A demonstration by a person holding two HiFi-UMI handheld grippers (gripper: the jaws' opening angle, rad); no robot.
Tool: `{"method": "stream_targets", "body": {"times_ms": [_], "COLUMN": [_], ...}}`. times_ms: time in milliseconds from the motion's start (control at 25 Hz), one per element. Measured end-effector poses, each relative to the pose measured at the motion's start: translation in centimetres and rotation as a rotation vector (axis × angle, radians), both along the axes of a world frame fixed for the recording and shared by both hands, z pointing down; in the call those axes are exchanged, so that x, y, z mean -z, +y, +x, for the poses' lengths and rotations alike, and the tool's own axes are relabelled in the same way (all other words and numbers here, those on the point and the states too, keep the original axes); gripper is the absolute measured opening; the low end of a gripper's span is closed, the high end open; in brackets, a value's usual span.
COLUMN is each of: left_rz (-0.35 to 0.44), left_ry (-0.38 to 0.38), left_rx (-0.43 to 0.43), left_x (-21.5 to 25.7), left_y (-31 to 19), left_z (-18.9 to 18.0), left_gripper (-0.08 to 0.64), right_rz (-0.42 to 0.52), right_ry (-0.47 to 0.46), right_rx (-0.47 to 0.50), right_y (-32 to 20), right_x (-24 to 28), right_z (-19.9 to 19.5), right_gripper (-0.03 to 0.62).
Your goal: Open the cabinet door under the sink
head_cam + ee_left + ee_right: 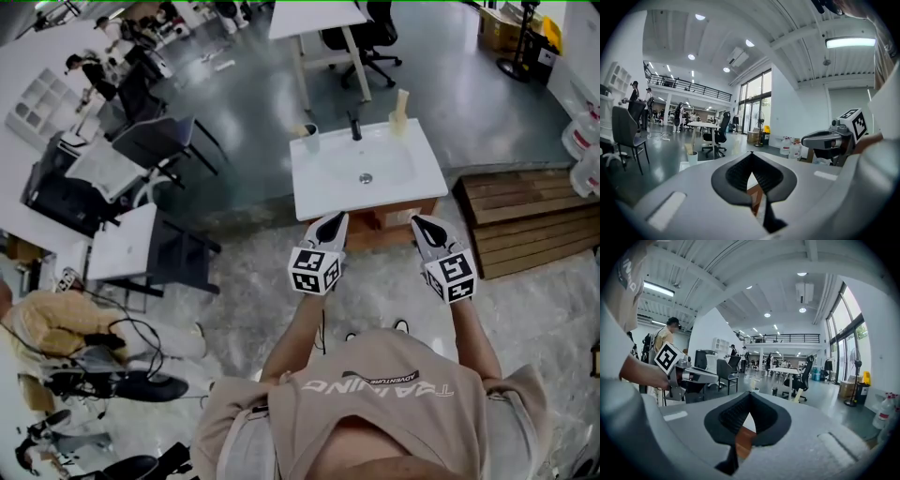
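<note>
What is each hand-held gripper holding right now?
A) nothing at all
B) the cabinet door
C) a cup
A: the left hand-held gripper and the right hand-held gripper are both shut with nothing between their jaws, held in the air in front of the white sink.

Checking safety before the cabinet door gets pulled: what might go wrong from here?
Both the left claw and right claw are shut, so they must open first or they will slip off the door. The wooden cabinet front is mostly hidden under the sink, no handle shows, so a reach may knock the sink's rim. The person's shoes stand close; the swinging door could hit them.
</note>
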State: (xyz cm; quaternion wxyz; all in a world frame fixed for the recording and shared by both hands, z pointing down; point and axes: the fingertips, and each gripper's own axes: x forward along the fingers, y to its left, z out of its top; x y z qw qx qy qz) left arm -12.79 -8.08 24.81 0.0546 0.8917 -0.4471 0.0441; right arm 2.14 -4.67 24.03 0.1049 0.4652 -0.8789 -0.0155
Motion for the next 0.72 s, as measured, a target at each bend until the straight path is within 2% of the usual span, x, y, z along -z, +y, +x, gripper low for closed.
{"method": "stream_targets", "body": {"times_ms": [240, 480, 720], "left_rz": [0.085, 0.166, 0.198], "left_ry": [0.002, -0.048, -0.068], "left_rx": [0.022, 0.05, 0.073], "left_x": [4.8, 7.4, 8.7], "left_y": [0.2, 1.5, 1.9], "left_z": [-0.7, -1.4, -1.9], "left_gripper": [0.015, 0.015, 0.015], "right_rz": [0.092, 0.183, 0.231], "right_ry": [-0.017, -0.054, -0.07], "right_rx": [-0.001, -0.004, -0.004], "right_y": [-1.2, -0.3, 0.6], "right_x": [3.9, 7.0, 8.0], "right_z": [0.0, -0.3, -0.7], "right_gripper": [0.002, 0.002, 0.002]}}
